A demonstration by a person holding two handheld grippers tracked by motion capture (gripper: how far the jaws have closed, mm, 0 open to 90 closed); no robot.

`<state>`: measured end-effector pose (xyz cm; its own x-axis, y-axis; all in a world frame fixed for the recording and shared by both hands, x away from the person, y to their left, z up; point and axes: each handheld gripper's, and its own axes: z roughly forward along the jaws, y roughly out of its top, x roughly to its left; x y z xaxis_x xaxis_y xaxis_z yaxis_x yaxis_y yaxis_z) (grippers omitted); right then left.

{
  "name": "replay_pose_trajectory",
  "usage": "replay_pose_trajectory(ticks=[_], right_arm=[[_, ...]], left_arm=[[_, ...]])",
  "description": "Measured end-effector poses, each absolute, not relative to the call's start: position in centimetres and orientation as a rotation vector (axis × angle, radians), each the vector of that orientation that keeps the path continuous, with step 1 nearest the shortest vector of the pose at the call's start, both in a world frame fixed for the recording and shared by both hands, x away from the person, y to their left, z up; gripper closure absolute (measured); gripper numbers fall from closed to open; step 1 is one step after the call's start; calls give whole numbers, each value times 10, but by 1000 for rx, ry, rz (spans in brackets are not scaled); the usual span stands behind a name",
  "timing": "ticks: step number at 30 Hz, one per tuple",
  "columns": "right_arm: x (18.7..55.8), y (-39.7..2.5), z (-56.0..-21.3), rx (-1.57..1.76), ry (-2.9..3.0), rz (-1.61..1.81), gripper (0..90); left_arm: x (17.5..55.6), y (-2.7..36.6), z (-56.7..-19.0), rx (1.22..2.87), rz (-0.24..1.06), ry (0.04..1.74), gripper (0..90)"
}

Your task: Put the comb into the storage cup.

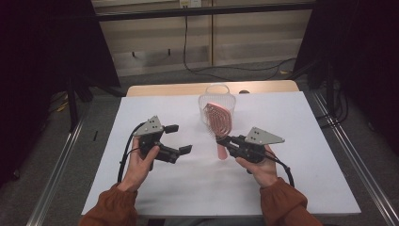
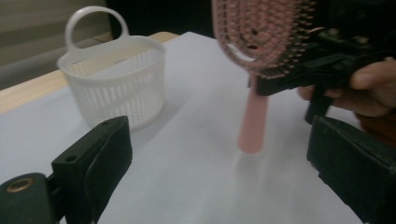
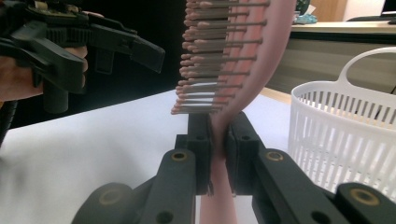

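- In the left gripper view, the pink hairbrush (image 2: 261, 37) is cut off by the top edge, and its neck is hidden inside the right claw (image 2: 280, 79).
- In the right gripper view, the brush's handle runs out at the bottom edge, and the white basket (image 3: 345, 135) is cut by the right edge.
- In the high view, the basket (image 1: 215, 96) stands behind the brush head, partly hidden by it, near the worktop's (image 1: 164, 188) far edge.

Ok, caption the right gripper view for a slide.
Right gripper clamps the pink hairbrush upright beside the white basket.
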<state>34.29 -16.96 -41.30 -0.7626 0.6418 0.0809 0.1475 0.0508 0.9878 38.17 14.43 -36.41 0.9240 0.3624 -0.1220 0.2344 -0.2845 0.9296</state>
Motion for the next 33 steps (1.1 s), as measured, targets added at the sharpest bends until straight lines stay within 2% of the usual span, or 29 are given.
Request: replay_pose_trajectory(ticks=[7,33], right_arm=[[342,-172,-411,785,1964,1789,821],[344,-170,-405,631,2109,1938,821]], left_arm=[[377,143,-359,1818,101,403,44],[381,130,-338,1793,110,303,35]])
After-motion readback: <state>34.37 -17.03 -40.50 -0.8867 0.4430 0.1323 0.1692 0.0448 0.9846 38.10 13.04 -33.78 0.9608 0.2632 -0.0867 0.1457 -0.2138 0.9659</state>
